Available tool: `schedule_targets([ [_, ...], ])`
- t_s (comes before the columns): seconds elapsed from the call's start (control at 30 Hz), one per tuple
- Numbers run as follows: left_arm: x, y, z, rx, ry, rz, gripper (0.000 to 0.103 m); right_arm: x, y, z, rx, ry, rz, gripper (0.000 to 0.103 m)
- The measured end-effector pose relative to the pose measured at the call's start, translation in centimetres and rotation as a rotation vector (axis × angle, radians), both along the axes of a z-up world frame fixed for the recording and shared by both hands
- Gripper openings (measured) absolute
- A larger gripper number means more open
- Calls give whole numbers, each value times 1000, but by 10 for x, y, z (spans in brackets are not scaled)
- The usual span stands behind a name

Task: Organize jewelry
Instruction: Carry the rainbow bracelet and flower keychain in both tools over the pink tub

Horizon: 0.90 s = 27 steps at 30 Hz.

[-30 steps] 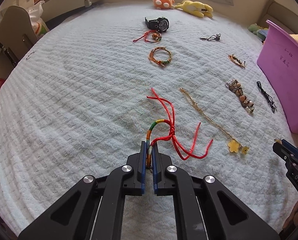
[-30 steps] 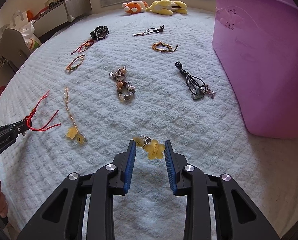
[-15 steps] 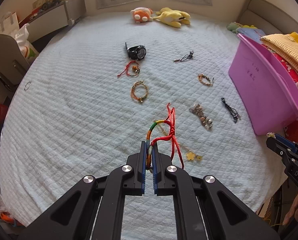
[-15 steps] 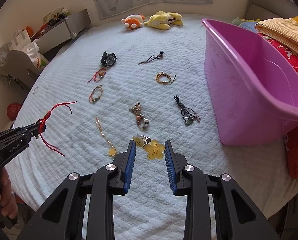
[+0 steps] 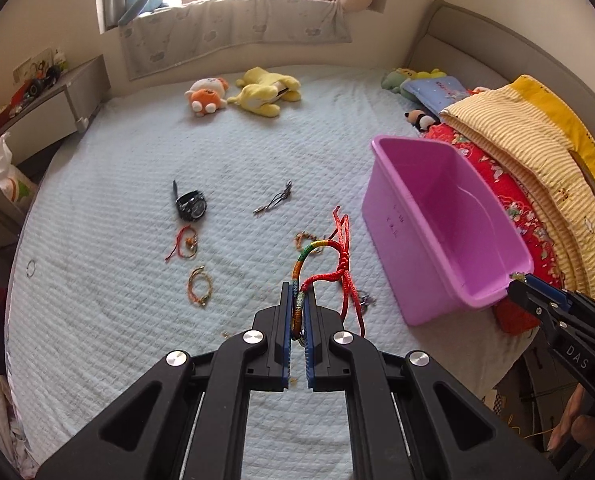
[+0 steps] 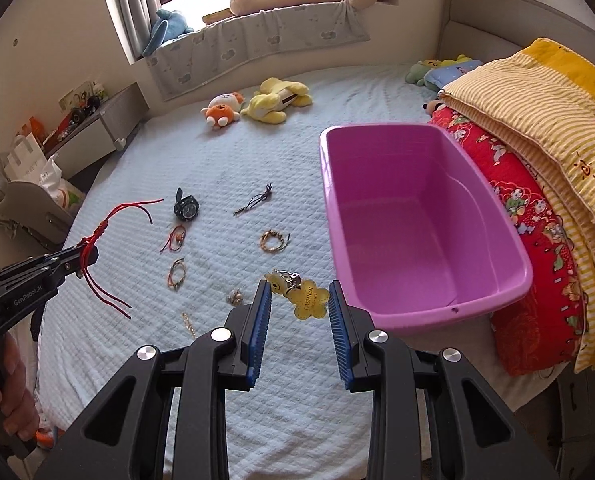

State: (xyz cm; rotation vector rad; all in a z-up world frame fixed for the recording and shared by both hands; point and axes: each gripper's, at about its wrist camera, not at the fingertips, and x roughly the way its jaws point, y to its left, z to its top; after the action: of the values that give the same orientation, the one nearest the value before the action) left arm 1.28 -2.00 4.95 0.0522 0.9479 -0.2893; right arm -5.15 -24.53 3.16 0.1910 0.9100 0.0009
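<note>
Both grippers are up in the air, carrying jewelry. The left gripper point(image 5: 296, 312) pinches the red string bracelet point(image 5: 329, 264). The right gripper point(image 6: 299, 308) holds the yellow flower charm point(image 6: 307, 303). The pink tub point(image 6: 409, 216) sits just ahead, right; next, drop both inside

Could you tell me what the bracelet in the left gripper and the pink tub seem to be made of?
Bracelet: apparently braided cord, matte, red with multicoloured wrapping and loose knotted tails. Pink tub: likely moulded plastic, smooth with a slight sheen.
</note>
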Motion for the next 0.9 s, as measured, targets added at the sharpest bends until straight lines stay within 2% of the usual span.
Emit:
schedule_targets([
  [0.2, 16, -83, 24, -24, -25, -9, 6, 32, -67, 10, 0, 9, 47, 28],
  [0.3, 26, -126, 23, -44, 17, -1, 6, 53, -102, 10, 0, 22, 87, 28],
  [0.57, 54, -215, -7, -50, 132, 21, 6, 101, -171, -15, 20, 108, 170, 29],
  [0.9, 87, -267, -55, 17, 266, 34, 6, 137, -202, -59, 59, 241, 225, 29],
])
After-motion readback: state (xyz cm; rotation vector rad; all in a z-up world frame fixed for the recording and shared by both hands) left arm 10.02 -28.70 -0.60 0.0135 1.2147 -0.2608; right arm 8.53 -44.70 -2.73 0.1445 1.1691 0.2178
